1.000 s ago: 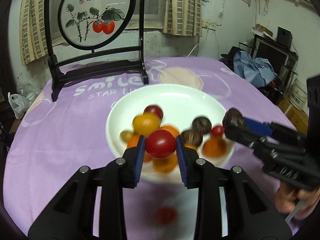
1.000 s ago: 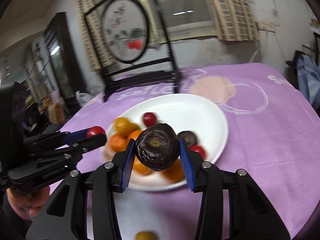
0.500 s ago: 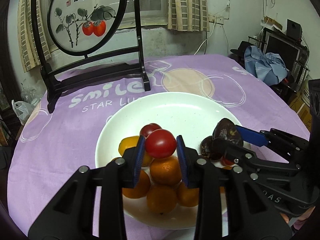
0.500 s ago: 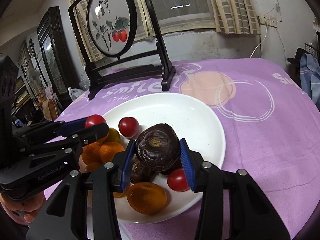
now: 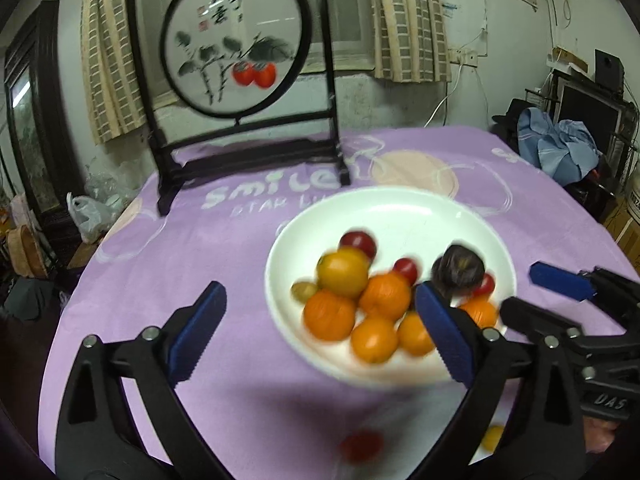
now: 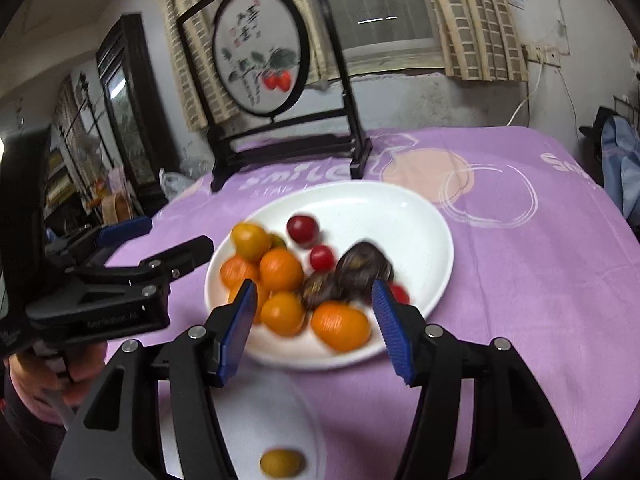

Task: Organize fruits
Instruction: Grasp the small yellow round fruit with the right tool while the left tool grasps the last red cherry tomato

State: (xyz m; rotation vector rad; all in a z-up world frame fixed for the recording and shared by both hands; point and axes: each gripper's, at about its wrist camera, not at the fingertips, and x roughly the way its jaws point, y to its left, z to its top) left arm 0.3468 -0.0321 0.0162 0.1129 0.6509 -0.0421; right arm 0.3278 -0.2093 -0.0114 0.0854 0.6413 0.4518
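Left wrist view
Writing: the purple tablecloth (image 5: 168, 280) is showing "smile" in white letters, with a blurred line beneath that I cannot read; the round screen (image 5: 236, 40) is carrying painted characters too blurred to read; "UAS" is showing on the other tool's body at lower right.
Left gripper (image 5: 320, 328): its blue-padded jaws are standing wide apart and gripping nothing.
Fruit: the white plate (image 5: 400, 208) is lying ahead, reaching past the right finger; oranges (image 5: 328, 314), a red tomato (image 5: 359, 242) and a dark passion fruit (image 5: 458, 268) are sitting in it, clear of the pads.
Loose fruit: a blurred red tomato (image 5: 360, 445) is lying on the cloth nearer than the plate.

Right wrist view
Writing: "Smile" is showing again on the cloth; the lettering on the left tool is unreadable.
Right gripper (image 6: 316, 328): its jaws are spread wide and empty.
Fruit: the plate's near part is lying between the fingertips, the passion fruit just beyond the right pad, not touching.
Loose fruit: a small yellow fruit (image 6: 281, 462) is lying on the cloth below.
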